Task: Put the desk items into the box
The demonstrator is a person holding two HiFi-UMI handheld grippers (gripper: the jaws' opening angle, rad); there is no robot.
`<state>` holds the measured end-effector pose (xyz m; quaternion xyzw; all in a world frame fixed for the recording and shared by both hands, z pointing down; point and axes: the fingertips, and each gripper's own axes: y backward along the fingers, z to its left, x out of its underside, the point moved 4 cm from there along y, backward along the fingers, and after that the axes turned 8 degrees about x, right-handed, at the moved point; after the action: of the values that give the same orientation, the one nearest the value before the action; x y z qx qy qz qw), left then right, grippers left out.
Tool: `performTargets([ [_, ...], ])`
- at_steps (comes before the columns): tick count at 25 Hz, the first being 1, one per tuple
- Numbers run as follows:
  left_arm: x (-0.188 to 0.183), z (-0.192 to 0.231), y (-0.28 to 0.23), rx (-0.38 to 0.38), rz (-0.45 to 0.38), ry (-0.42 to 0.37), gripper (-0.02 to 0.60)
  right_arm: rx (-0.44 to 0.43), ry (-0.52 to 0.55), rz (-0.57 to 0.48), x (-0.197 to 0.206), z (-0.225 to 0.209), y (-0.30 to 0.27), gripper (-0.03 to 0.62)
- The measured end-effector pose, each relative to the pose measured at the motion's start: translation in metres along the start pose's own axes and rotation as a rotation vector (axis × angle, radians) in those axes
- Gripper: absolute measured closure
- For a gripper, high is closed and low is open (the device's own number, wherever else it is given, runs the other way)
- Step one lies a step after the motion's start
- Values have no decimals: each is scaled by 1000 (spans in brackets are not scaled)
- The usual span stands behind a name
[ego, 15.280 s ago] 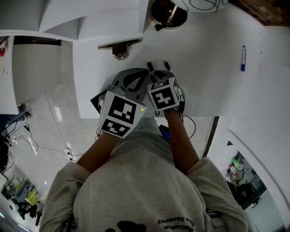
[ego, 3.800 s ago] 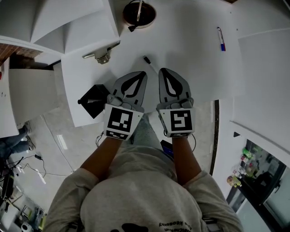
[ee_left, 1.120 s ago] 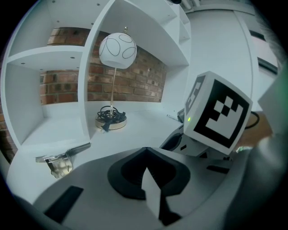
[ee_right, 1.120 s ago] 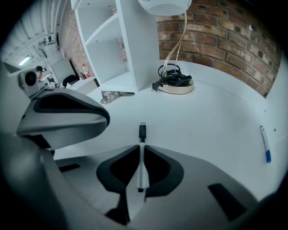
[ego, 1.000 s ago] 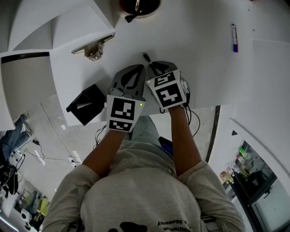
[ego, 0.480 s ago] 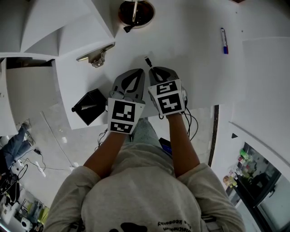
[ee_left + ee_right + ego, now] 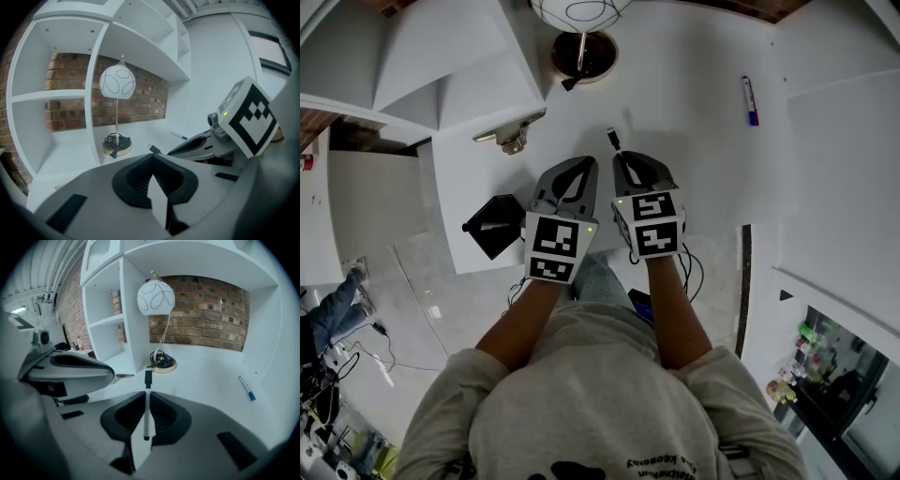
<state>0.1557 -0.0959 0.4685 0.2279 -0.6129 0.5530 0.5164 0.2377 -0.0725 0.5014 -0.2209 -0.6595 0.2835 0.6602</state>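
From the head view, the right gripper [image 7: 625, 157] is clamped narrowly on a white marker [image 7: 614, 141] whose black cap pokes out past the jaw tips, its long axis running along the jaws and away from the person. The left gripper [image 7: 584, 165] hangs just beside it with its jaws together. The black box [image 7: 492, 225] sits at the near left edge of the desk [image 7: 694, 141], off to the left of both grippers. The left gripper therefore lies between the held marker and the box, so the carry probably has to swing leftward and back. A blue marker [image 7: 749, 99] lies well apart on the right, nearer the right gripper. The left gripper view shows its pads meeting with nothing between them, the marker's cap [image 7: 153, 150] just beyond, and a lamp [image 7: 117, 82] at the back. It shows no box. The right gripper view confirms what the head view only hints at: the marker's white barrel [image 7: 146, 420] is pinched between the pads. The blue marker [image 7: 246, 388] lies ahead to the right, and here too the box is out of sight.
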Motion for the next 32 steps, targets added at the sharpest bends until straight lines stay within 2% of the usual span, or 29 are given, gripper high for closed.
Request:
performTargets([
  [17, -46, -14, 44, -1, -112, -21, 575, 141, -12, -365, -51, 2, 77, 548],
  [22, -60, -15, 60, -10, -156, -39, 574, 137, -18, -466, -66, 10, 96, 548],
  [32, -79, -20, 100, -40, -221, -97, 574, 109, 8, -559, -86, 34, 126, 548],
])
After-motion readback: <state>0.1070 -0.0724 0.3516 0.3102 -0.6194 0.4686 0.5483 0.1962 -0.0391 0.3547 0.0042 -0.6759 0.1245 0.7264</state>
